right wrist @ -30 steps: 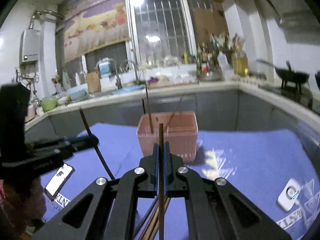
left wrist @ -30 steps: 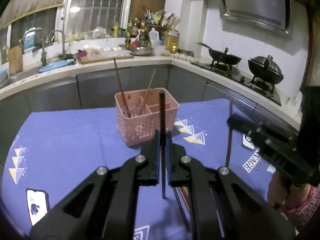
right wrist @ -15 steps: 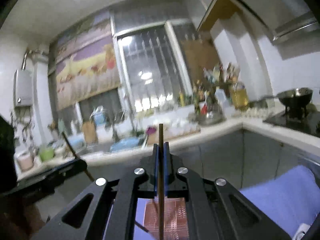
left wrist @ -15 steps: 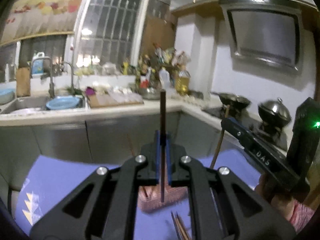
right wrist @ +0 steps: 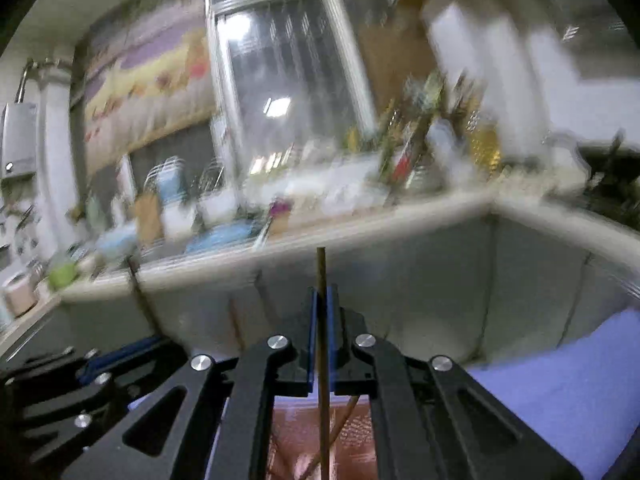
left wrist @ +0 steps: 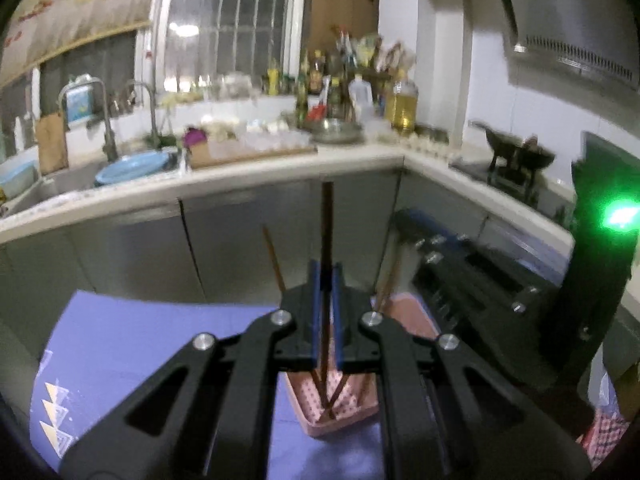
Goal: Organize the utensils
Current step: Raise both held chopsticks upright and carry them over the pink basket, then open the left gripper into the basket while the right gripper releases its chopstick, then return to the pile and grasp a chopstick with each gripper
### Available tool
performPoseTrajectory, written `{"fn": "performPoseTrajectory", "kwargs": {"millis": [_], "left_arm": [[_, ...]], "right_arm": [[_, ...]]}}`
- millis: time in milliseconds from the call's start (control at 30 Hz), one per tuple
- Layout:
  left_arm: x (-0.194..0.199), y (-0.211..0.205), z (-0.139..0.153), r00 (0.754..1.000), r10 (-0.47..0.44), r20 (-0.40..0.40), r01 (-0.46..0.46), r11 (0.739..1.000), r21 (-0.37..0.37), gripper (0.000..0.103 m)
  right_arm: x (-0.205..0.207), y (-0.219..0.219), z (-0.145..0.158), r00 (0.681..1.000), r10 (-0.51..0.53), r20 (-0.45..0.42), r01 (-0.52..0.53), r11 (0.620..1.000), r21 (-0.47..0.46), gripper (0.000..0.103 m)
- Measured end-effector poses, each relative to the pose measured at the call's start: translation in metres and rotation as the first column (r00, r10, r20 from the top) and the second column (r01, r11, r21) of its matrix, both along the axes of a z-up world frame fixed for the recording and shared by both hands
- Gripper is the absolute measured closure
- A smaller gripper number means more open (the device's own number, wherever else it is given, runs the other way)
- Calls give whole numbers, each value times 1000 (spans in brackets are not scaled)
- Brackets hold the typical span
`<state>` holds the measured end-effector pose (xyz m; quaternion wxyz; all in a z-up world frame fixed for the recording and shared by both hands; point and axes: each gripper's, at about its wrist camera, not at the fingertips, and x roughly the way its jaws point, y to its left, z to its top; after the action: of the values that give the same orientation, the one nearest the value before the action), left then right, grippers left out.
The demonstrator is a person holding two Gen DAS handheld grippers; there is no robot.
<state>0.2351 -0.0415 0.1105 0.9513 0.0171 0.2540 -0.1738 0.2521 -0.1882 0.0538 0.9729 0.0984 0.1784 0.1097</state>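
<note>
**Pink basket takes two more chopsticks**

Pink plastic, perforated and divided into compartments, sits on the blue-violet tablecloth (left wrist: 132,344) directly beneath both tools: the utensil basket (left wrist: 404,314) is the target in this kitchen scene. The left gripper (left wrist: 327,312) is pinched on a dark chopstick (left wrist: 327,224), held upright, its lower end reaching down inside the basket among the sticks already standing there. The right gripper (right wrist: 321,336), its blue pads likewise pressed on a lighter wooden chopstick (right wrist: 321,276), hovers over the same basket (right wrist: 352,432), stick vertical; its view is heavily blurred, so the compartment below it cannot be told. Each tool appears at the edge of the other's camera, the two close side by side. The step in hand looks like the drop-in: both sticks lined up above the basket. Next, by this reading, each stick needs lowering straight into a compartment before the pads part, without knocking the leaning sticks.
</note>
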Motion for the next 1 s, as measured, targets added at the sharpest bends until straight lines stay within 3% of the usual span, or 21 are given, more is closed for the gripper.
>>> {"fn": "performPoseTrajectory", "kwargs": {"millis": [100, 167, 233, 367, 433, 500, 533, 600, 667, 767, 867, 933, 1000], "left_arm": [[5, 2, -16, 998, 30, -57, -29, 999, 17, 75], [1, 13, -19, 997, 55, -58, -56, 998, -17, 54], [-9, 25, -17, 996, 69, -49, -71, 996, -53, 53], [-36, 46, -11, 996, 87, -35, -90, 991, -96, 51], [-57, 59, -18, 995, 91, -39, -95, 989, -113, 48], [-77, 66, -32, 995, 81, -62, -87, 990, -110, 48], [-85, 68, -41, 995, 72, -76, -80, 992, -102, 48], [-105, 68, -73, 990, 46, -136, -54, 997, -63, 48], [-118, 63, -107, 975, 12, -222, -17, 1000, -21, 48], [-136, 54, -144, 946, -32, -321, 30, 999, -12, 48], [-151, 43, -164, 926, -71, -371, 71, 997, -14, 48], [-158, 35, -172, 920, -82, -384, 89, 996, 1, 48], [-164, 29, -178, 914, -90, -396, 106, 994, 17, 48]], "right_arm": [[-6, -4, -14, 998, 14, -67, -12, 999, 30, 91], [-21, -13, -16, 998, 5, -66, 0, 997, 73, 63], [-40, -18, -14, 999, 4, -36, 0, 993, 116, 52], [-91, -28, -8, 1000, -10, 10, 8, 992, 122, 52], [-115, -35, -16, 999, -29, -14, 30, 990, 136, 52], [-138, -40, -40, 995, -11, -101, 25, 990, 139, 54], [-146, -40, -54, 988, 0, -155, 20, 992, 127, 64], [-165, -37, -97, 950, 10, -311, 18, 996, 87, 76], [-180, -34, -130, 907, 47, -420, -6, 995, 97, 82], [-200, -23, -155, 870, 106, -482, -69, 993, 95, 82], [-211, -12, -165, 846, 149, -512, -122, 989, 86, 82], [-212, -12, -171, 838, 123, -532, -109, 992, 58, 83], [-217, -26, -171, 848, 45, -528, -22, 999, 49, 87]]}}
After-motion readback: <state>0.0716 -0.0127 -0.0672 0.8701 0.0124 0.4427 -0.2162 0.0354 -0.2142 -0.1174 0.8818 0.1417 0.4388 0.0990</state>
